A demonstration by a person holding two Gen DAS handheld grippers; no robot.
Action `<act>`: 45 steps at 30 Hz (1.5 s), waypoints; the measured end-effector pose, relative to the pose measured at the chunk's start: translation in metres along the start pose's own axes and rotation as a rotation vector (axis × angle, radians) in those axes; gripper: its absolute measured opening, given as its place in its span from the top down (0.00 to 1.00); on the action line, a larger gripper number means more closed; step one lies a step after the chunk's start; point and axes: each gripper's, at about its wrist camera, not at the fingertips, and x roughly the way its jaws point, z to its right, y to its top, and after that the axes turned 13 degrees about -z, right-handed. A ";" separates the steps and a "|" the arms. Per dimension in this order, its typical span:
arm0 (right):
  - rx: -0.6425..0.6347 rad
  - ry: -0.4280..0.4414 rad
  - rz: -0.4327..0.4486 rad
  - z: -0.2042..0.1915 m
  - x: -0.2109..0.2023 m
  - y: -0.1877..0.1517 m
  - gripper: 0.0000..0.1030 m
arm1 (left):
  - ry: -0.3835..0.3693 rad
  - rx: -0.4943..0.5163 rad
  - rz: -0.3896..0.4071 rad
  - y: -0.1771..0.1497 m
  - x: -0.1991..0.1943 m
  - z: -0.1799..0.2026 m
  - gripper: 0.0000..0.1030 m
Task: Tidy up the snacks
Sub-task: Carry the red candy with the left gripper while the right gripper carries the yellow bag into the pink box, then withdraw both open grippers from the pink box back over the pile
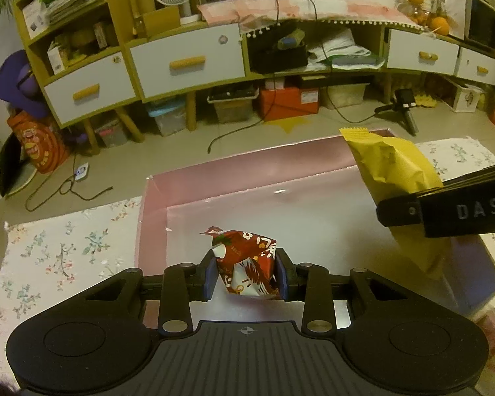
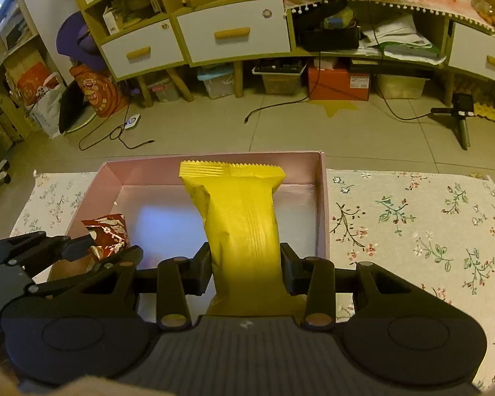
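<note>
Left gripper [image 1: 246, 275]: clenched on a small red foil snack packet with white print [image 1: 247, 264], squeezed between both blue pads [image 1: 211, 275] and hanging over the near-left part of the box.
Right gripper [image 2: 246, 269]: grasping a tall yellow crinkled snack bag with a serrated top seam [image 2: 239, 217], its sealed end pointing to 12 o'clock.
Box: a shallow open pink cardboard box with a pale glossy floor [image 2: 323, 198] sits on a white floral-print cloth [image 2: 412, 231]; no snack lies loose on its visible floor.
Positions: in the right wrist view the red packet is at 9 o'clock of the yellow bag, well apart from it.
Step in hand: probably carrying both snacks in over the box for placing.
Next move: likely lowering each snack to the floor of the box, red at the left, yellow toward the right wall, then letting go without the two tools colliding.
</note>
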 end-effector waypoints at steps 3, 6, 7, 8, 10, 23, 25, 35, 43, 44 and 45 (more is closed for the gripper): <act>0.010 0.019 0.012 0.002 -0.005 -0.002 0.54 | -0.004 0.016 -0.001 -0.001 0.003 0.001 0.63; 0.001 0.021 0.024 0.001 -0.012 -0.002 0.45 | 0.002 0.026 -0.007 -0.002 0.003 0.003 0.53; -0.006 0.016 0.026 0.000 -0.013 -0.001 0.45 | 0.005 0.027 -0.003 -0.003 0.001 0.004 0.47; -0.018 0.009 0.029 -0.002 -0.018 -0.002 0.45 | 0.003 0.028 0.002 -0.003 -0.001 0.005 0.46; -0.035 -0.007 0.040 -0.006 -0.025 -0.003 0.40 | -0.003 0.023 0.012 -0.005 -0.009 0.005 0.40; -0.055 -0.062 0.105 -0.019 -0.081 -0.028 0.25 | -0.035 -0.001 0.038 -0.025 -0.064 0.006 0.27; -0.050 -0.067 0.112 -0.020 -0.087 -0.034 0.22 | -0.041 0.003 0.040 -0.031 -0.074 0.005 0.26; -0.032 -0.085 0.137 -0.030 -0.109 -0.069 0.15 | -0.055 0.012 0.044 -0.065 -0.113 0.001 0.19; -0.019 -0.089 0.153 -0.037 -0.115 -0.094 0.06 | -0.071 0.006 0.053 -0.096 -0.136 -0.006 0.10; -0.018 -0.089 0.155 -0.038 -0.114 -0.098 0.06 | -0.070 0.003 0.054 -0.100 -0.138 -0.008 0.10; -0.018 -0.088 0.152 -0.039 -0.112 -0.102 0.05 | -0.071 0.003 0.055 -0.105 -0.139 -0.009 0.09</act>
